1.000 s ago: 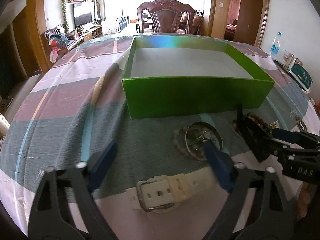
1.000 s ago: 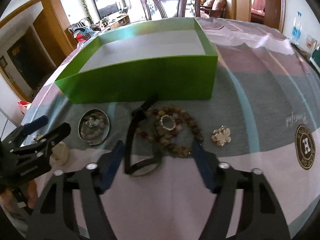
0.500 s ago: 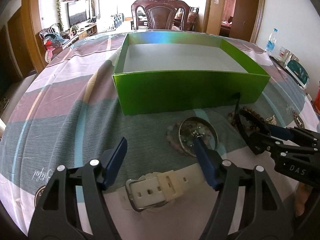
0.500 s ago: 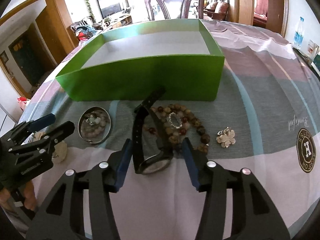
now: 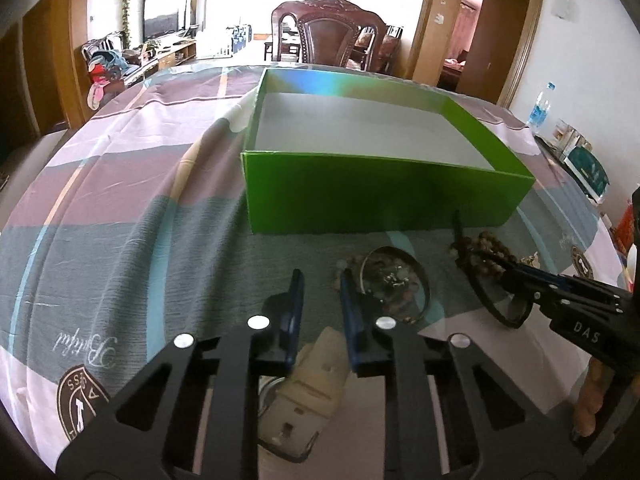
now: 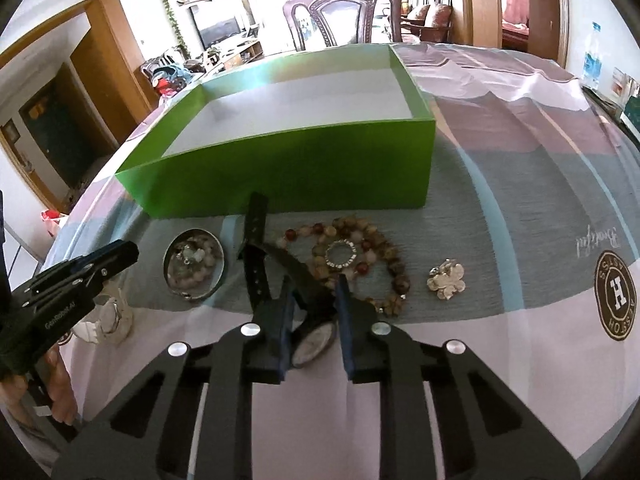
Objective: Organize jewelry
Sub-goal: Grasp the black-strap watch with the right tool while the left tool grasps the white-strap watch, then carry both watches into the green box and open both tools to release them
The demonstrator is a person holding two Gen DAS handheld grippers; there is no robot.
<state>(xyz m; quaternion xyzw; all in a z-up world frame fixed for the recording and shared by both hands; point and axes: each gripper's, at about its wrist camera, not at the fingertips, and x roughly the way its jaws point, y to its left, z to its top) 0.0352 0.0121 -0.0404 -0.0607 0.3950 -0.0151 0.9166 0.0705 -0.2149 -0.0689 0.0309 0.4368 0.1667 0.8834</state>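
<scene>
**Grippers, 2.** Left gripper [image 5: 320, 308]: jaws narrow and closing, the strap of the cream watch [image 5: 308, 384] standing up between the blue pads; whether the pads already press on it cannot be told. Right gripper [image 6: 314, 312]: jaws narrow and closing around the black watch [image 6: 308, 300], its case and strap between the pads; firm contact likewise cannot be told. Both tools point down at the cloth from the near edge, each over its own watch, which reads as a paired pick-up so that 2 items can go to the box in 1 trip.

**Green box [image 6: 288, 168], 1.** Open top, pale floor, nothing visible inside. It stands just behind the row of jewelry, near enough to serve as the destination.

**Watches, 2.** Cream one nearest the left gripper, black one nearest the right, its strap reaching back toward the box wall.

**Round metal tin [image 6: 195, 264], 1.** It lies between the 2 watches, holding pale beads and small metal bits.

**Beaded bracelets [image 6: 360, 256].** A heap of brown, red and tan beads touching the black watch; at least 2 strands, exact count unclear.

**Rhinestone ring [image 6: 340, 253], 1.** Lies on top of the beads.

**Clover brooch [image 6: 446, 280], 1.** Lies apart, right of the beads.

**Striped tablecloth [image 6: 520, 184], 1.** Everything lies on it.
</scene>
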